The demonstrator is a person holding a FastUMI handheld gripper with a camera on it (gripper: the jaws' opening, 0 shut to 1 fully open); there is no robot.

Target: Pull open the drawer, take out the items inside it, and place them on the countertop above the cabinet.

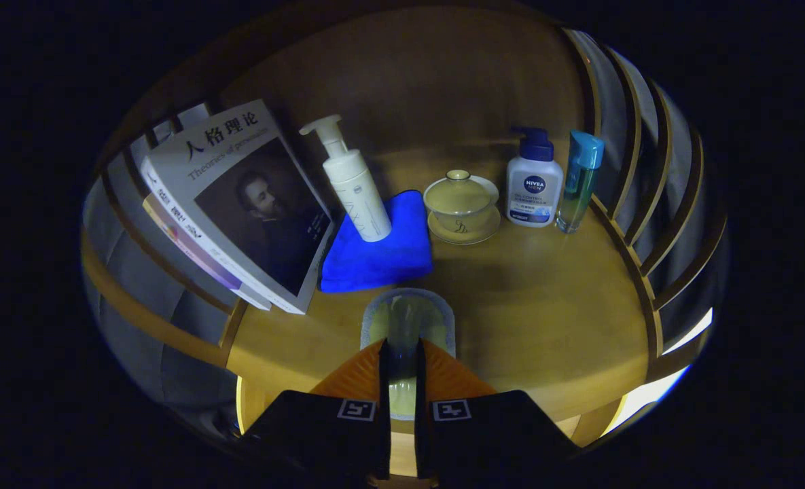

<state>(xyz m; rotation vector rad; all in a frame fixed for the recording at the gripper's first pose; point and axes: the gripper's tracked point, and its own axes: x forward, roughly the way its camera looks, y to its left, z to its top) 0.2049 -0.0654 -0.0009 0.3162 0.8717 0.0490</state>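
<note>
Gripper [402,353] fingers nearly closed, narrow gap, pinching the near rim of a clear glass [407,319] that stands upright on the wooden countertop [545,319]; one finger appears inside the rim and one outside, so both seem to press on the glass wall. Glass sits just ahead of the fingertips, apart from the other items. Beyond it, blue cloth [382,251] lies flat with a white pump bottle [353,183] standing on its far corner. Left of the cloth, stack of books [239,204], top one with a portrait cover, overhanging the countertop edge. Right of the cloth, lidded tea bowl on saucer [461,207], then white face-wash bottle with dark pump [533,183], then slim teal-capped bottle [579,180] just beside it, all upright near the back. Curved wooden slat rails [636,190] flank the countertop on both sides. Lighting dim.
</note>
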